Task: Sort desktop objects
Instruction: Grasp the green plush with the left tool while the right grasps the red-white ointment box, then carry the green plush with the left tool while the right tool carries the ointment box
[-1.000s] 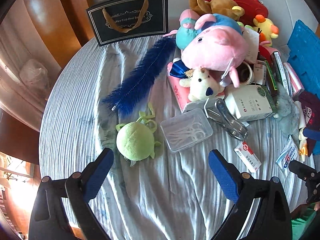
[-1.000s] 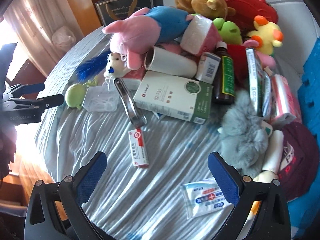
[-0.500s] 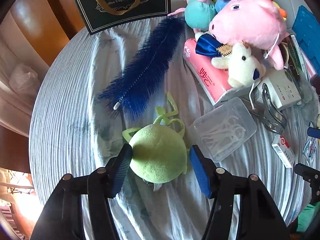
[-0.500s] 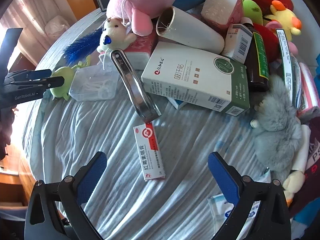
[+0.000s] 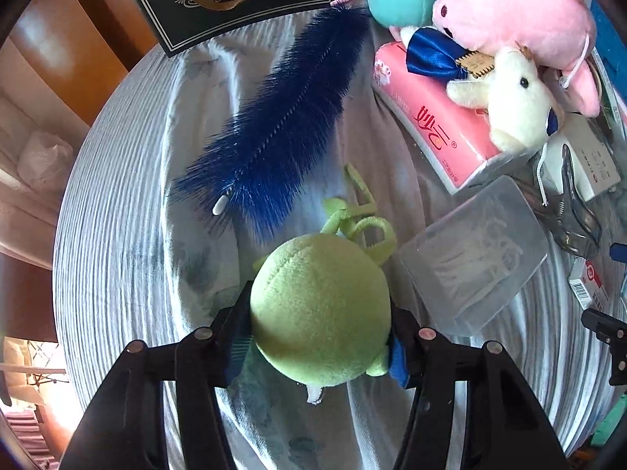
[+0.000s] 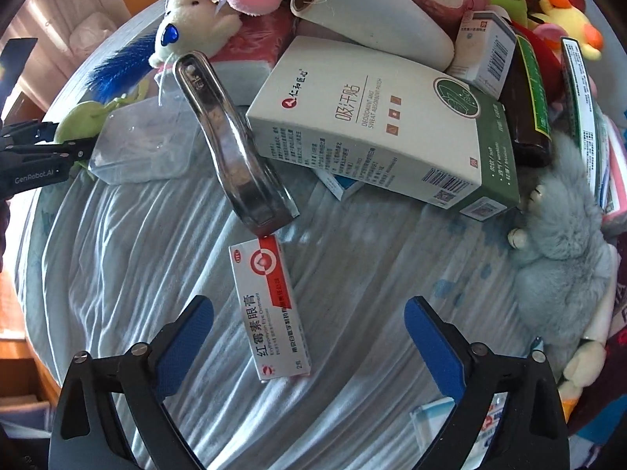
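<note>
— One green plush ball (image 5: pixel 319 309) sits between the pads of the left claw (image 5: pixel 319 346), whose jaws are closing on it with both pads against its sides; one blue brush (image 5: pixel 282 125) lies just beyond it, and one clear plastic box (image 5: pixel 474 254) is to its right.

— And the right claw (image 6: pixel 307 337)?

— Its jaws are wide but closing, holding nothing. One red-and-white ointment box (image 6: pixel 270 309) lies flat on the cloth (image 6: pixel 117 274) between its pads, touching neither. One metal clip (image 6: pixel 235 149) is just ahead, one big white-and-green carton (image 6: pixel 376 125) beyond that, one grey furry toy (image 6: pixel 564 243) to the right.

— Room to move?

— Bare cloth to the left of both claws, out to the round table edge (image 5: pixel 66 211); ahead and to the right everything is piled close.
</note>
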A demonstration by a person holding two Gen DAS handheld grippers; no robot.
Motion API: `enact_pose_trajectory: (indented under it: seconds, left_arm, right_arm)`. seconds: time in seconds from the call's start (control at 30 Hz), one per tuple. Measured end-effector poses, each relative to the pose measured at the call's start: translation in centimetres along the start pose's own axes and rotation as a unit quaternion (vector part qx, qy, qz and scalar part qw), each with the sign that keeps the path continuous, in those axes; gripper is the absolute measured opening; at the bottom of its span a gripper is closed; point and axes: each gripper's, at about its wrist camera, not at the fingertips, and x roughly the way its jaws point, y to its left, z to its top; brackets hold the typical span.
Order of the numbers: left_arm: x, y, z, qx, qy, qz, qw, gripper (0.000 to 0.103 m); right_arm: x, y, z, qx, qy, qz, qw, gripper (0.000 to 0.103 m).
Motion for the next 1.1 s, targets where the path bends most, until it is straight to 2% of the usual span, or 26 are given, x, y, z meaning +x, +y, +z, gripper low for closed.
enact_pose_trajectory:
  seconds: [0.03, 0.07, 0.13, 0.17, 0.2, 0.23, 0.27, 0.8, 1.1]
  left_arm:
    - [-0.1, 0.0, 0.0, -0.001, 0.001, 0.000, 1.0000, 0.055]
    - [-0.1, -0.1, -0.1, -0.002, 0.002, -0.002, 1.0000, 0.054]
    - [-0.3, 0.0, -0.2, -0.006, 0.004, -0.008, 0.9999, 0.054]
    - [-0.4, -0.1, -0.3, -0.007, 0.005, -0.009, 0.9999, 0.054]
    - [-0.5, -0.1, -0.3, -0.008, 0.006, -0.010, 0.9999, 0.053]
    - [-0.6, -0.1, -0.3, -0.008, 0.005, -0.009, 0.9999, 0.053]
    - [-0.7, -0.1, -0.3, -0.009, 0.003, -0.009, 0.9999, 0.053]
    - [-5.1, -0.9, -0.7, -0.028, -0.026, -0.013, 0.9992, 0.053]
    - [-6.5, -1.2, -0.5, -0.032, -0.037, -0.016, 0.9987, 0.053]
  right_arm:
    - [0.1, 0.0, 0.0, 0.000, 0.004, -0.001, 1.000, 0.084]
    - [0.2, 0.1, 0.0, -0.001, 0.008, -0.002, 1.000, 0.067]
    - [0.1, 0.3, -0.1, -0.002, 0.011, -0.006, 1.000, 0.060]
    - [0.0, 0.3, 0.0, -0.003, 0.011, -0.005, 1.000, 0.053]
    - [-0.1, 0.3, 0.0, -0.001, 0.011, -0.004, 1.000, 0.038]
    - [-0.3, 0.2, 0.0, 0.004, 0.013, -0.004, 1.000, 0.030]
    - [-0.5, 0.1, 0.0, 0.008, 0.015, -0.003, 1.000, 0.027]
    - [-4.7, -2.0, -2.1, 0.036, 0.000, 0.026, 0.999, 0.026]
    - [-6.9, -2.4, -3.6, 0.022, -0.008, 0.025, 0.999, 0.026]
